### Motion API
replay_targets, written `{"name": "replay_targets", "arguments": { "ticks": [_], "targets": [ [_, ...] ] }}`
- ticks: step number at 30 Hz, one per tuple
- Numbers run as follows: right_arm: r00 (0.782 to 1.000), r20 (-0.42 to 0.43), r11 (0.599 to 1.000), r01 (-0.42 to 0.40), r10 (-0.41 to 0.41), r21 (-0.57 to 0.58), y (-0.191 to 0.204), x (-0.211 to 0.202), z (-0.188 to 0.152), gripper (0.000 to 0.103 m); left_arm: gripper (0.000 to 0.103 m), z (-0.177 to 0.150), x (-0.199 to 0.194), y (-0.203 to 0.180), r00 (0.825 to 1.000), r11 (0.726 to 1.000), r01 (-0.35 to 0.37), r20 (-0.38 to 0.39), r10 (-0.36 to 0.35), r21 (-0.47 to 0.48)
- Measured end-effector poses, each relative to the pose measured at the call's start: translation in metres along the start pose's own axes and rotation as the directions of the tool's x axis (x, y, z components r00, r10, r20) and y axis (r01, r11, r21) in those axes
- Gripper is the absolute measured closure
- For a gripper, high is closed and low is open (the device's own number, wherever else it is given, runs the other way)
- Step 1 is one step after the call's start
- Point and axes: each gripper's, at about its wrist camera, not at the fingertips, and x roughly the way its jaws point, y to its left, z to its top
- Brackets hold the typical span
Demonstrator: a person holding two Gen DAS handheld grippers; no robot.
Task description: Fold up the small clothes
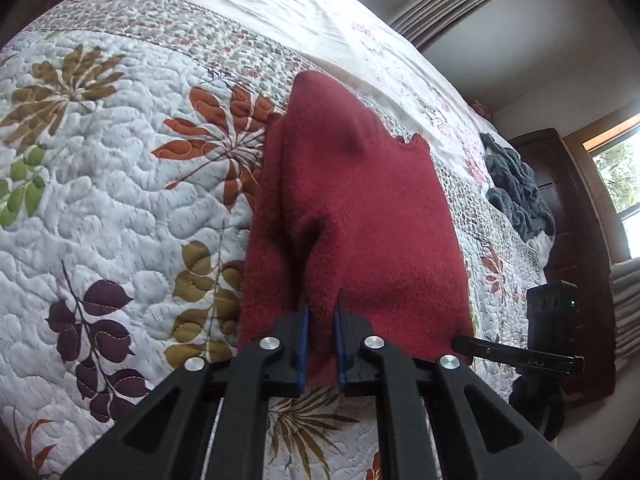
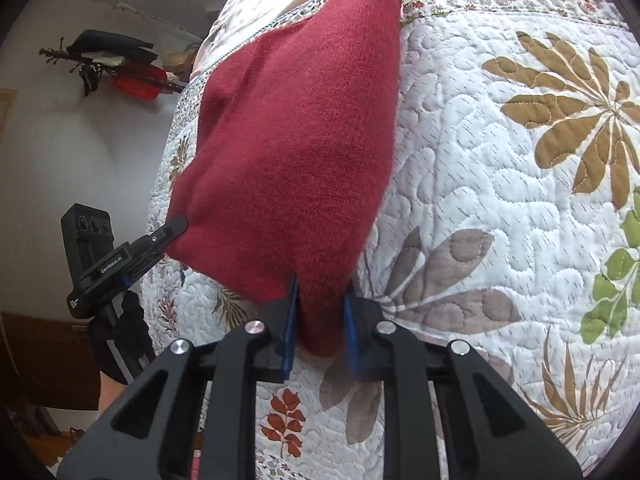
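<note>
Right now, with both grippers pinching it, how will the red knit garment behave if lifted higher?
Probably floppy: the red knit garment sags between the left hand-held gripper and right hand-held gripper. Its fuzzy knit likely resists slipping.

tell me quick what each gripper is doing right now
Left gripper: closed on an edge of the red sweater.
Right gripper: closed on another edge of the same sweater, lifting it above the quilt.

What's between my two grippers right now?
Only the red knit garment, stretched from the left gripper to the right gripper above the quilt; the right wrist view shows it.
</note>
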Motion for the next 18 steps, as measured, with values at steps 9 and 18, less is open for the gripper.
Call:
{"name": "replay_targets", "arguments": {
  "ticks": [9, 18],
  "targets": [
    [0.995, -0.020, 0.995, 0.094, -0.094, -0.019, -0.001, 0.025, -0.008, 0.084, 0.092, -0.010, 0.026, 0.019, 0.999, 1.000, -0.027, -0.040, 0.027, -0.007],
    [0.994, 0.046, 0.994, 0.099, -0.097, -0.046, 0.008, -0.010, 0.008, 0.056, 0.065, -0.001, -0.011, 0.016, 1.000, 1.000, -0.009, -0.018, 0.008, -0.030]
  ]
}}
